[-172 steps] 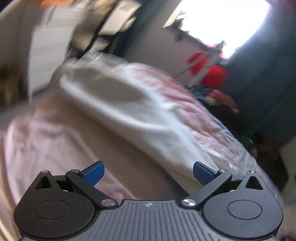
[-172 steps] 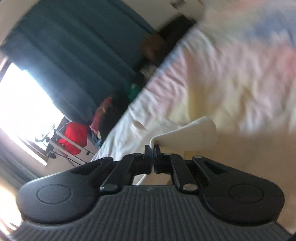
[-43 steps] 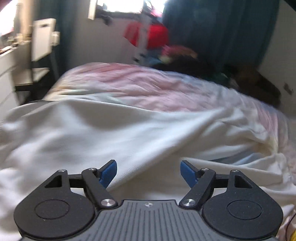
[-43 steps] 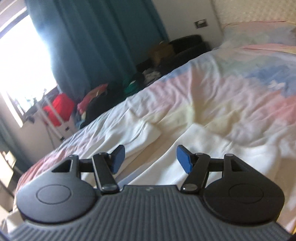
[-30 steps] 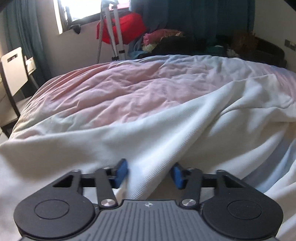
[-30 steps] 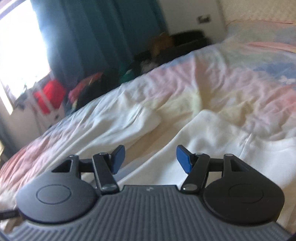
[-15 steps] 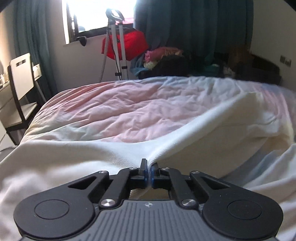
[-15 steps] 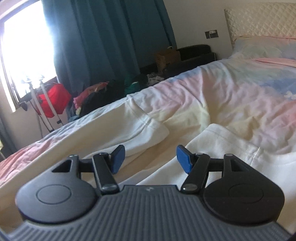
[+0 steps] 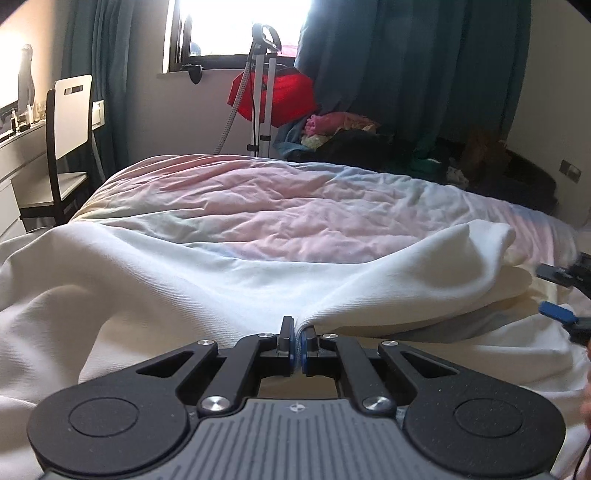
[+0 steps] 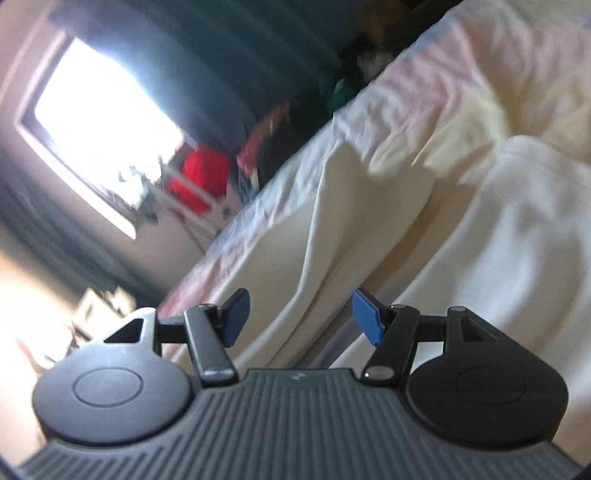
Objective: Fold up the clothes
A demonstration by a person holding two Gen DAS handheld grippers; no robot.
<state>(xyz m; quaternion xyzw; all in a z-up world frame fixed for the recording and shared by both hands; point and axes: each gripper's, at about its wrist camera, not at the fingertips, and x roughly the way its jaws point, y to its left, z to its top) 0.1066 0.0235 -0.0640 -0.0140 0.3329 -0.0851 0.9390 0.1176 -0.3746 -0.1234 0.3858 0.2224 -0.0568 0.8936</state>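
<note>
Left tongs [image 9: 297,345] still pinching white garment [image 9: 184,295], fold lifted, right tongs [image 10: 297,317] tilted, spread

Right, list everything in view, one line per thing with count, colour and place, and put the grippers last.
white garment: one, white, spread over the near part of the bed, one fold pinched
bed cover: one, pastel pink and blue, beneath and beyond the garment
chair: one, white back on a dark frame, left of the bed
window: one, bright, in the far wall
curtains: dark teal, flanking the window
metal stand: one, silver, below the window
red cloth: one, on the stand
clothes pile: mixed colours, beyond the bed
left gripper: one, black with blue pads, jaws shut on the garment fold
right gripper: one, black with blue pads, jaws open over the garment
</note>
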